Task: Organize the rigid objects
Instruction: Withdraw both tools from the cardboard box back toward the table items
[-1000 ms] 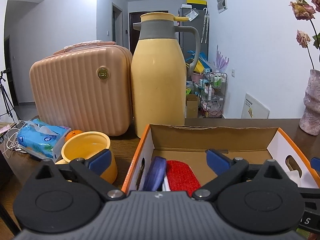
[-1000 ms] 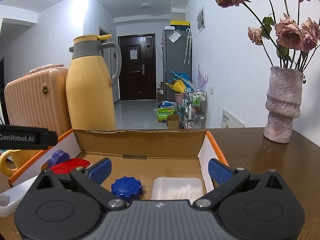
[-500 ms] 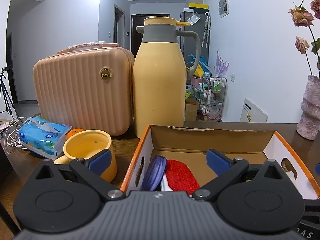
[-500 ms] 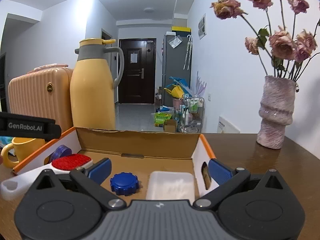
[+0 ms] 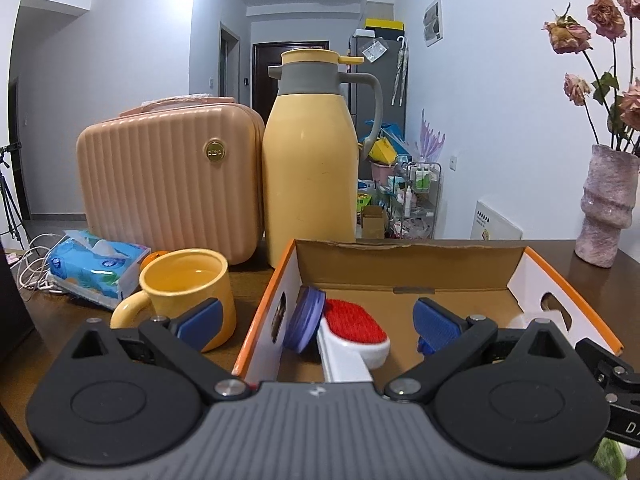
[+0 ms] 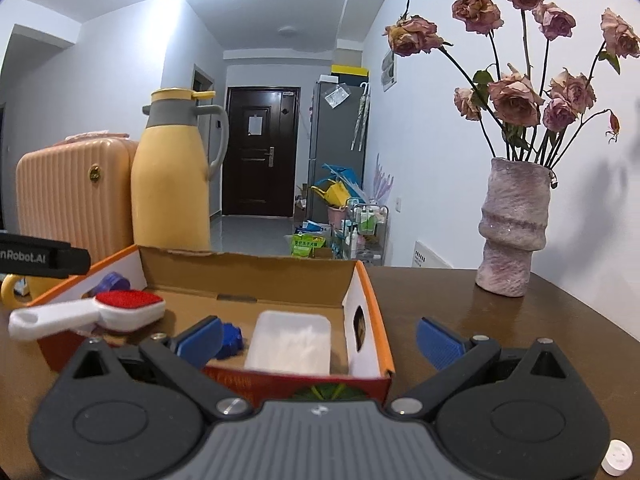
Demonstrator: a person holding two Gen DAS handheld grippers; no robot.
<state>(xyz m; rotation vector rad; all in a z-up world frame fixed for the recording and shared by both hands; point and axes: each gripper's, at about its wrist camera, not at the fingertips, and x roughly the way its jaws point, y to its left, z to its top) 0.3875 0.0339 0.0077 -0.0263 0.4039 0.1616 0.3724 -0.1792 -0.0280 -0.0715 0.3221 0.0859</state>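
Note:
An orange-edged cardboard box (image 5: 404, 268) (image 6: 248, 268) sits on the brown table. Inside it lie a white brush with a red pad (image 5: 354, 326) (image 6: 128, 304), a purple round lid (image 5: 304, 322) (image 6: 112, 280) leaning on the left wall, a blue ridged cap (image 6: 230, 340) and a clear plastic tray (image 6: 290, 338). My left gripper (image 5: 316, 322) hangs open over the box's near left corner, holding nothing. My right gripper (image 6: 318, 338) is open too, in front of the box's near right corner. The brush handle sticks out past the box's left wall.
A yellow mug (image 5: 188, 286) stands left of the box, with a tissue pack (image 5: 94, 268) beyond it. Behind are a peach case (image 5: 172, 176) and a yellow thermos jug (image 5: 314, 168). A vase of dried roses (image 6: 514, 226) stands at the right. A small white cap (image 6: 618, 456) lies near the front right.
Both grippers have pulled back and risen from the box, so more of it shows. The brush now shows its white handle; both grippers stay open.

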